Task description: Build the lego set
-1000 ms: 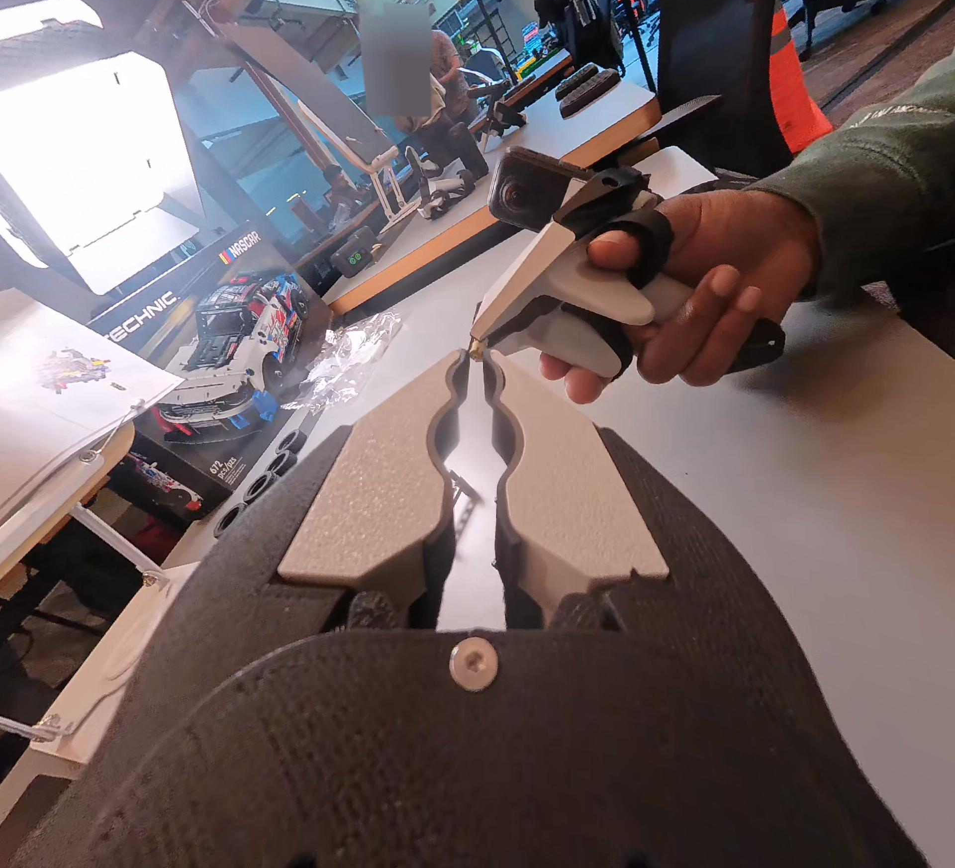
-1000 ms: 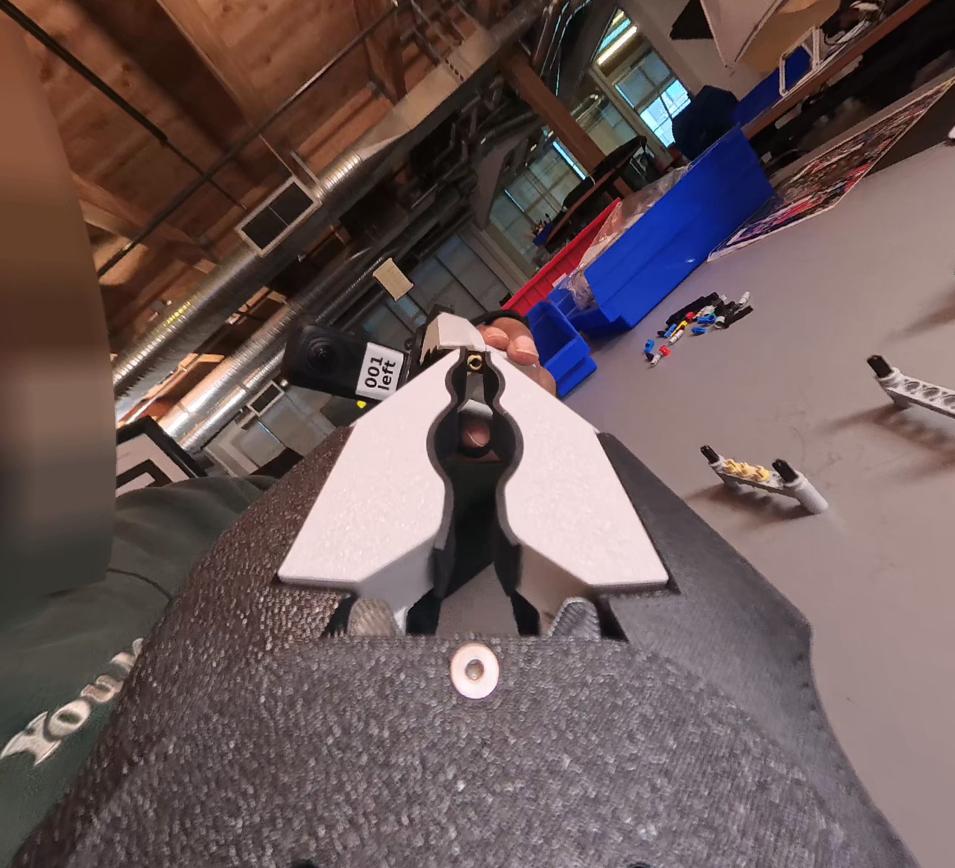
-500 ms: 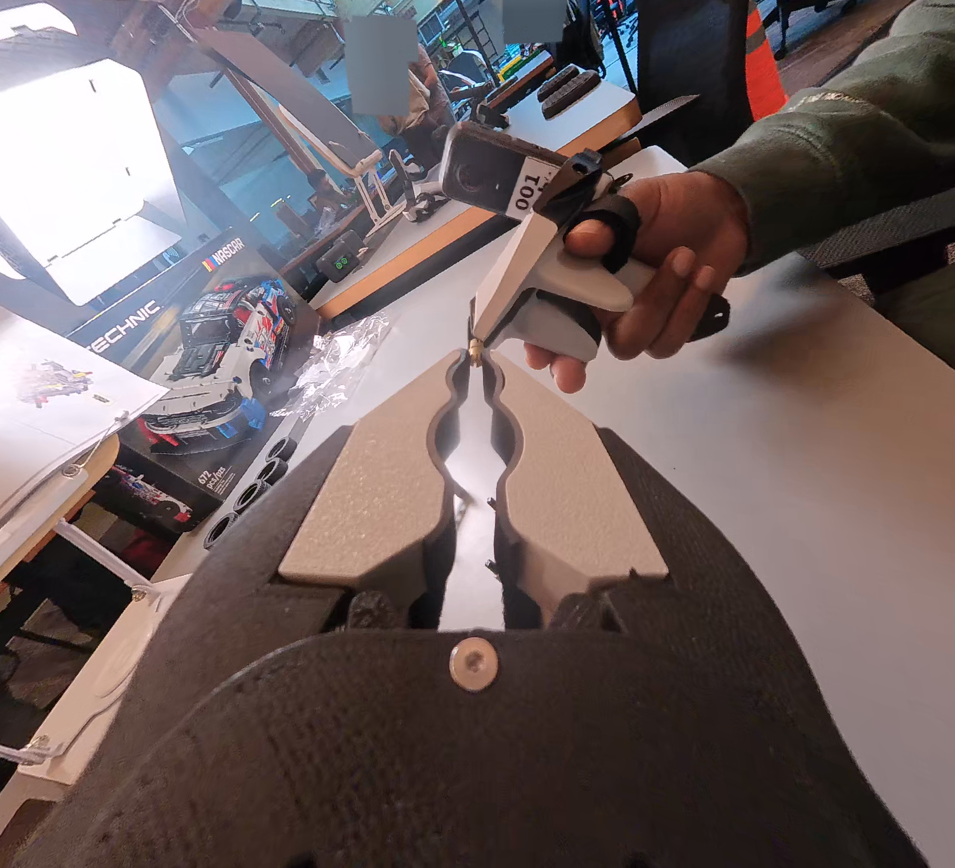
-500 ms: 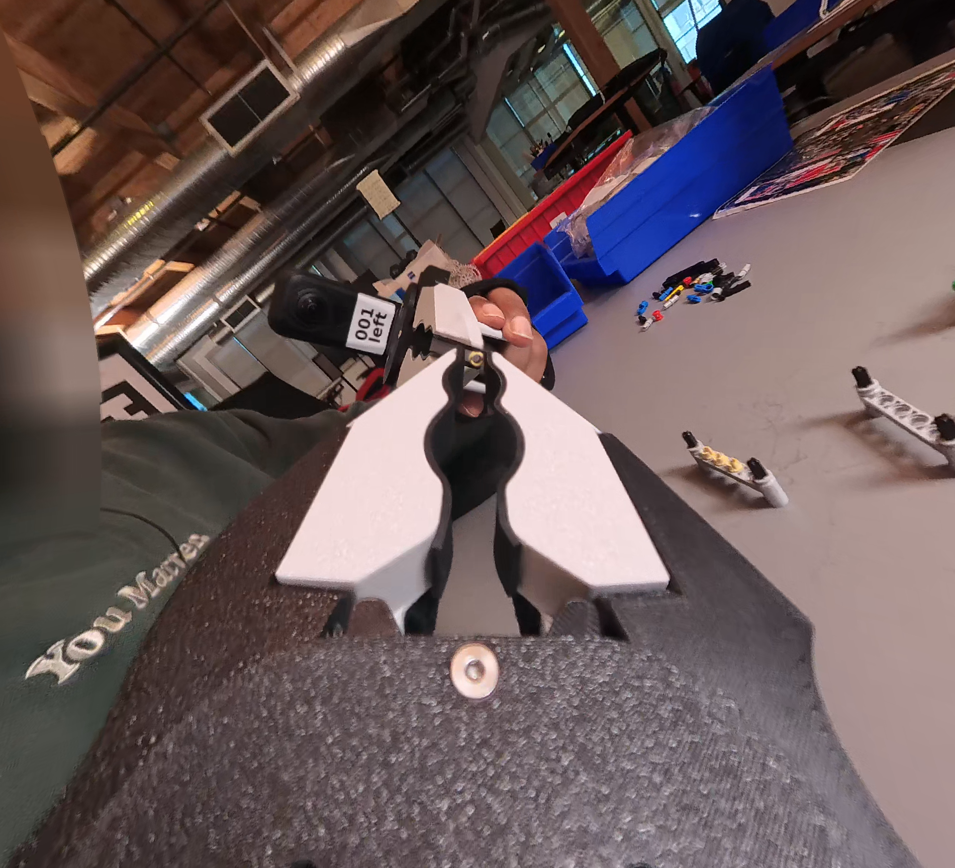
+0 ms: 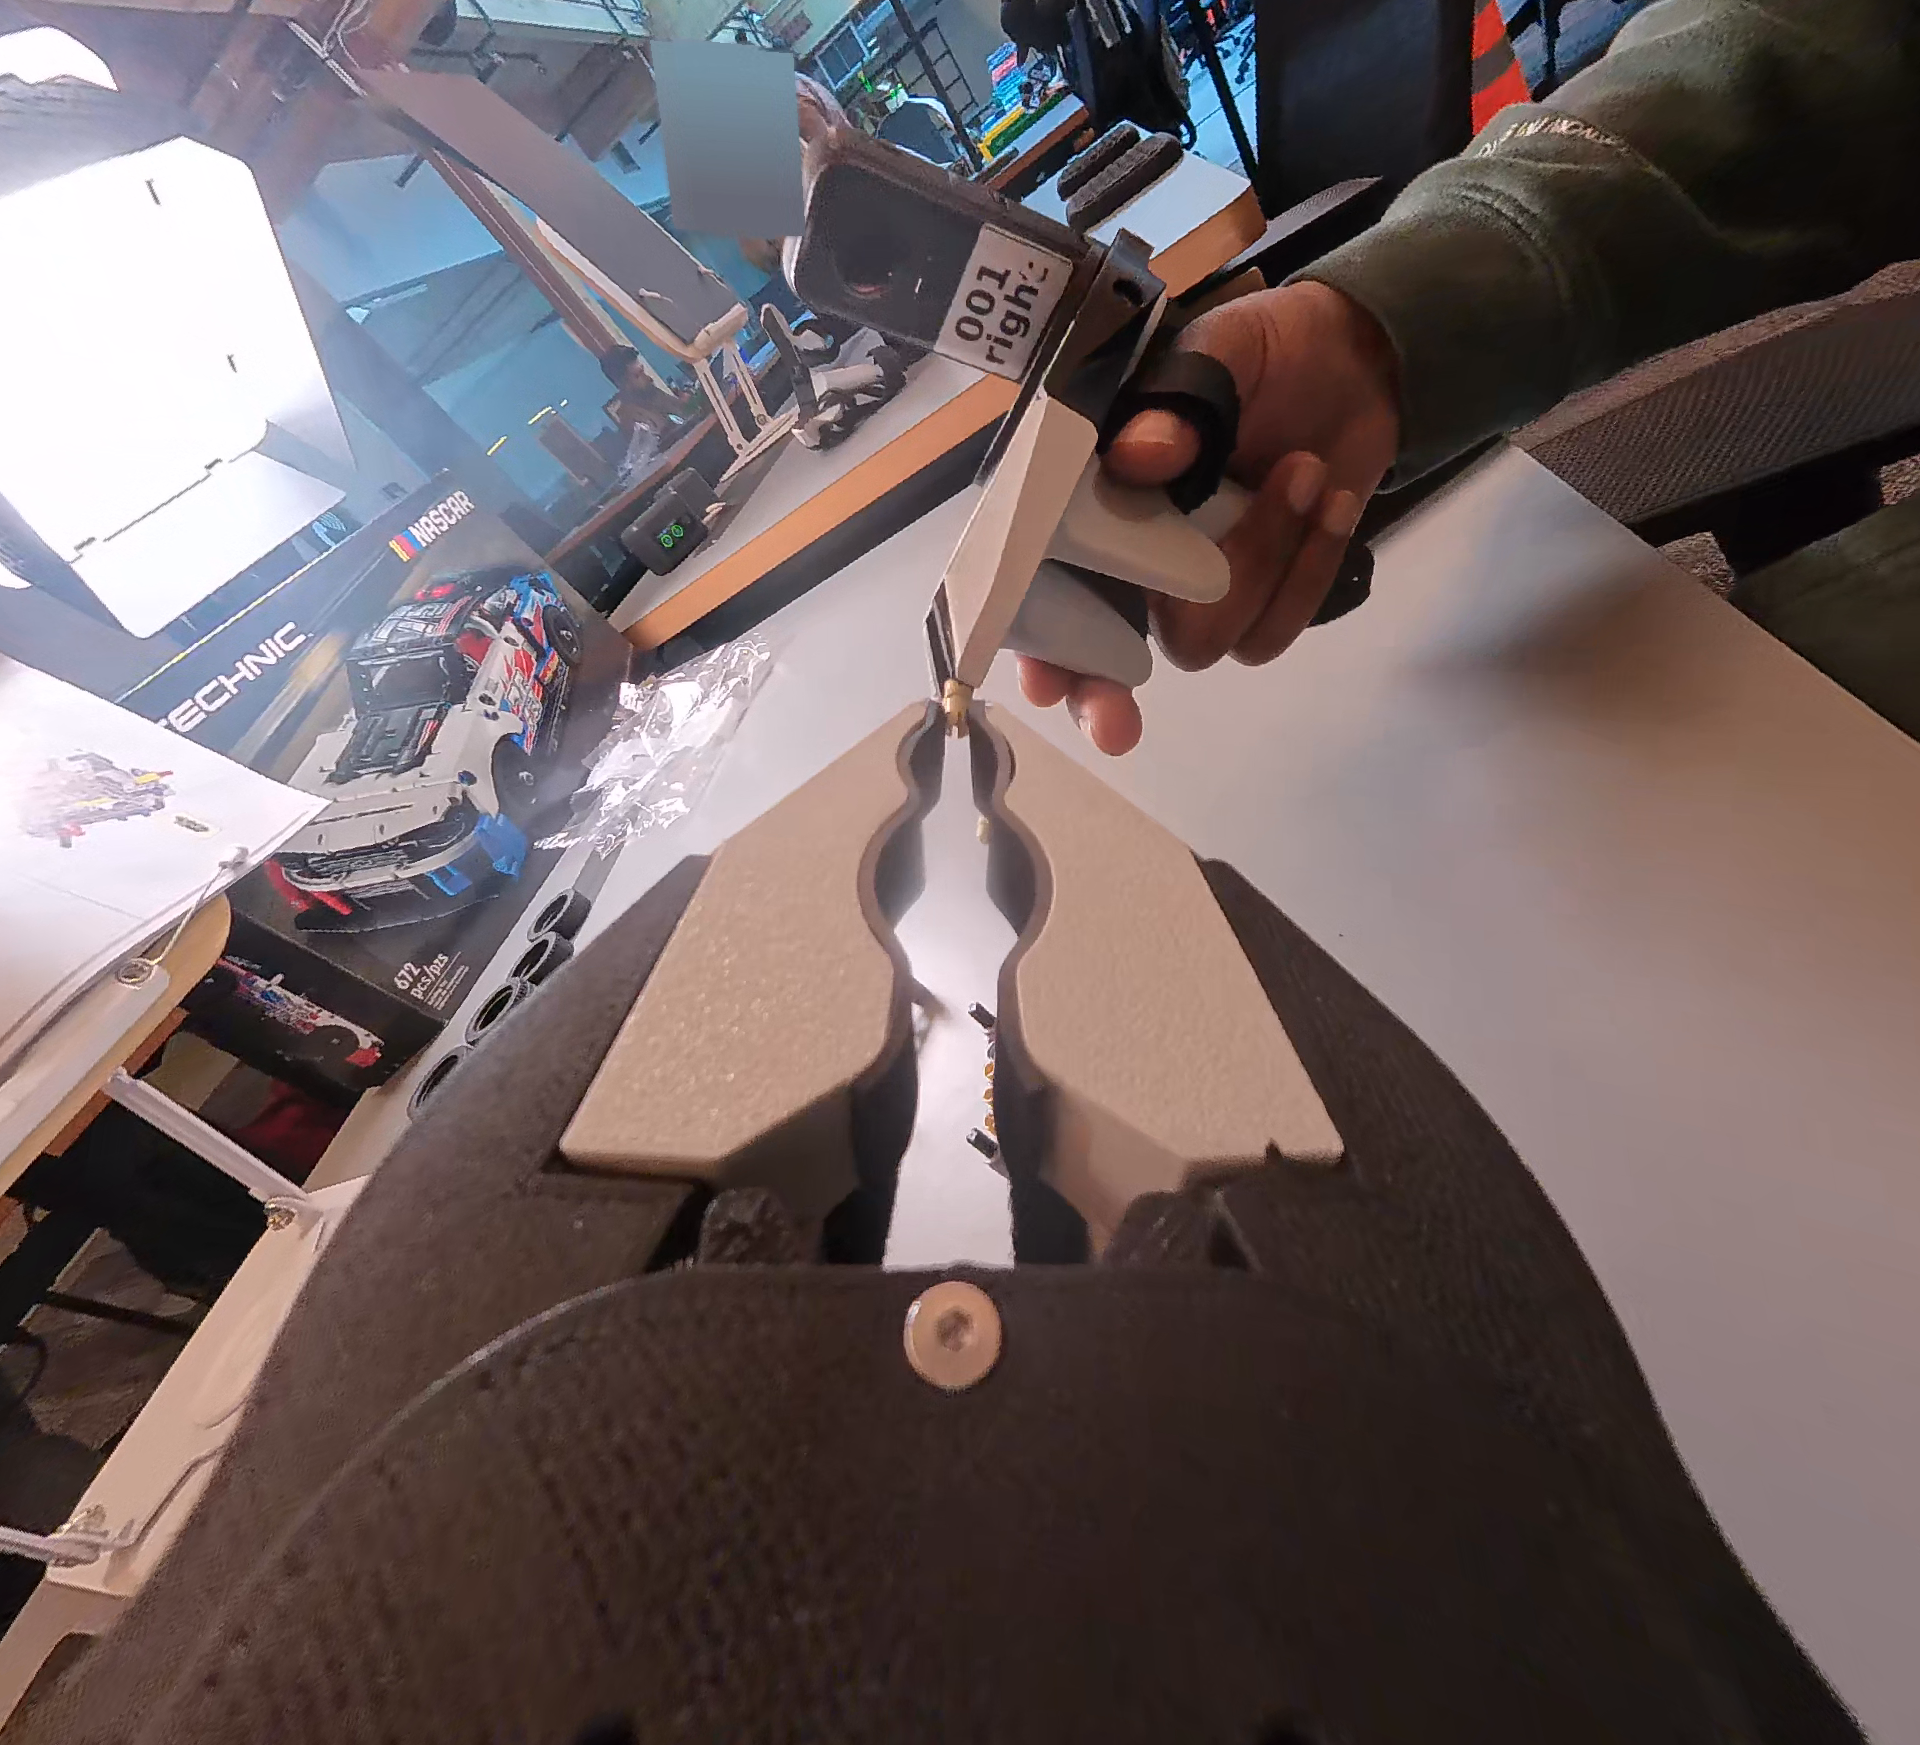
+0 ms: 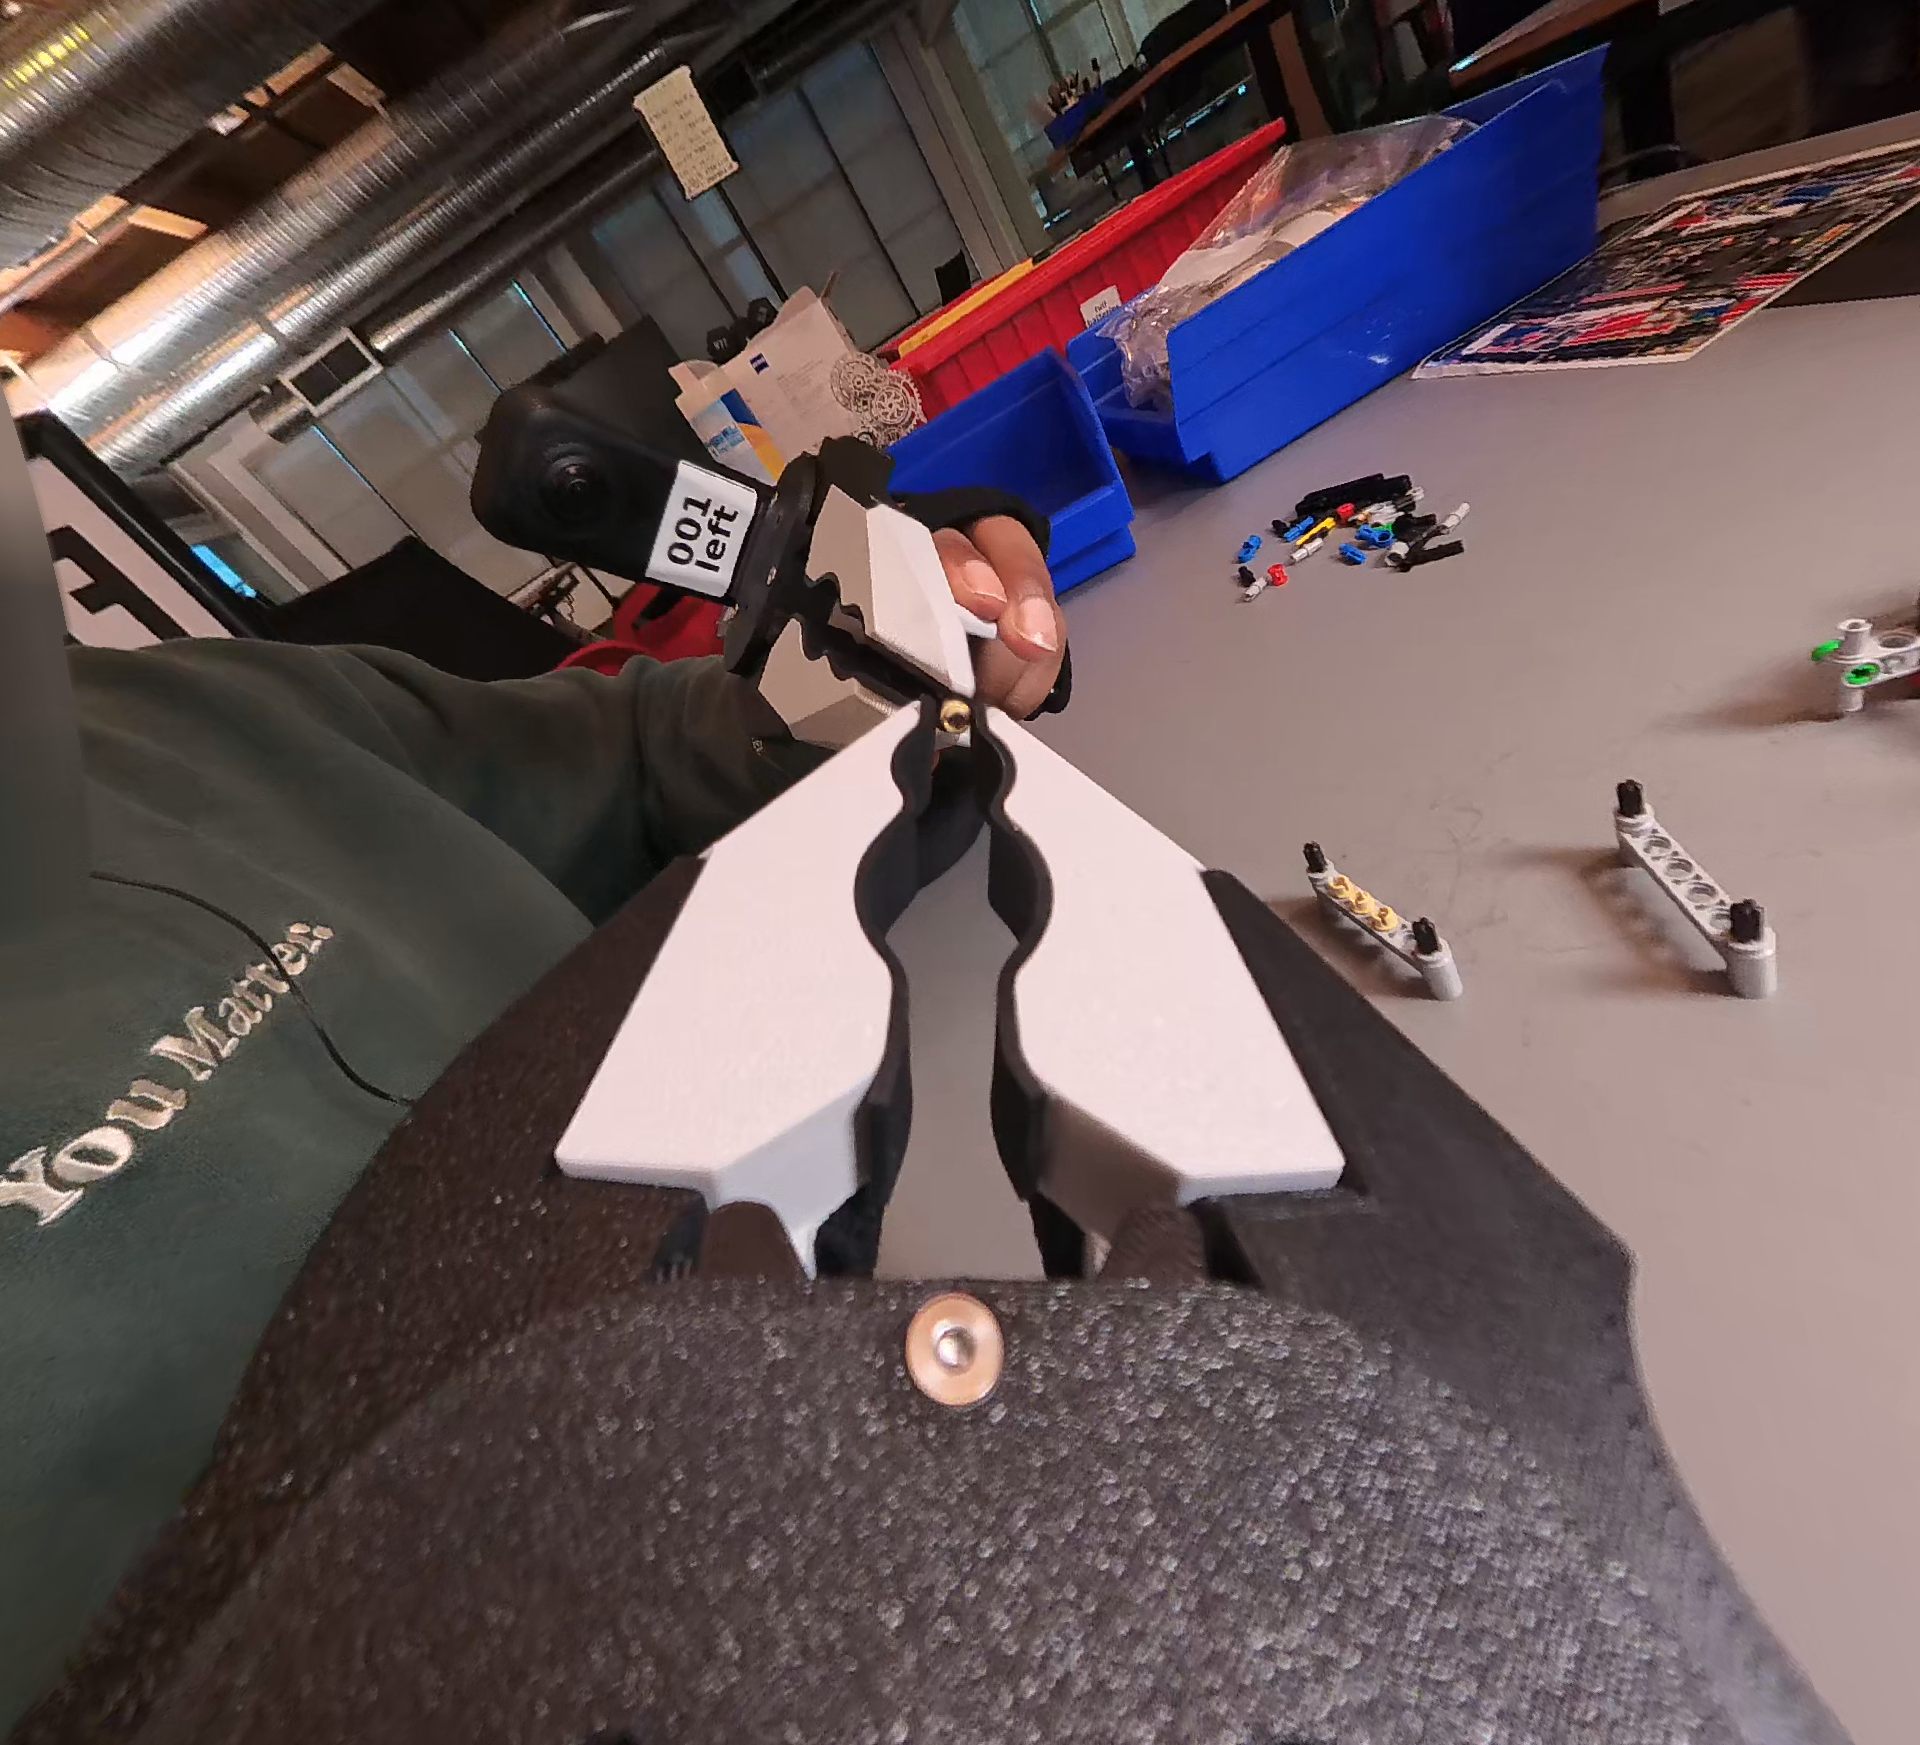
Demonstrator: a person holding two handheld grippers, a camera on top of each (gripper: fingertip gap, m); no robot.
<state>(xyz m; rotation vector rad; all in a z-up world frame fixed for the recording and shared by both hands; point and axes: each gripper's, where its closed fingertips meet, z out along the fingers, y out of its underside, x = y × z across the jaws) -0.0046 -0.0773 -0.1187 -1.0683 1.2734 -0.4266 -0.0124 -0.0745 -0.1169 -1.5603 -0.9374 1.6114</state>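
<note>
**Tip to tip above the table, one small tan peg between them**

While my two tools meet nose to nose above the grey table [image 6: 1558, 552], the worry is the tiny tan peg [image 5: 953, 708] at the junction. It is so small that a slight twist of either wrist, or one side easing off before the other has it, could let it drop and roll across the bare top. Misalignment could also jam it crooked.

My left hand-held gripper [image 5: 951, 727] has its tips drawn nearly together, with only a narrow slit between them. My right hand-held gripper [image 6: 954, 727] looks the same, tips almost pressed. The peg sits right where both pairs of tips meet; I think the right one is pinching it, though at this size I cannot tell for sure which side has it.

Elsewhere, two grey beams with black pins, the beam with tan inserts [image 6: 1377, 921] and the plain beam [image 6: 1688, 885], lie apart on the table, beyond them a scatter of loose small parts [image 6: 1351, 532] near the blue bins [image 6: 1351, 324].
</note>
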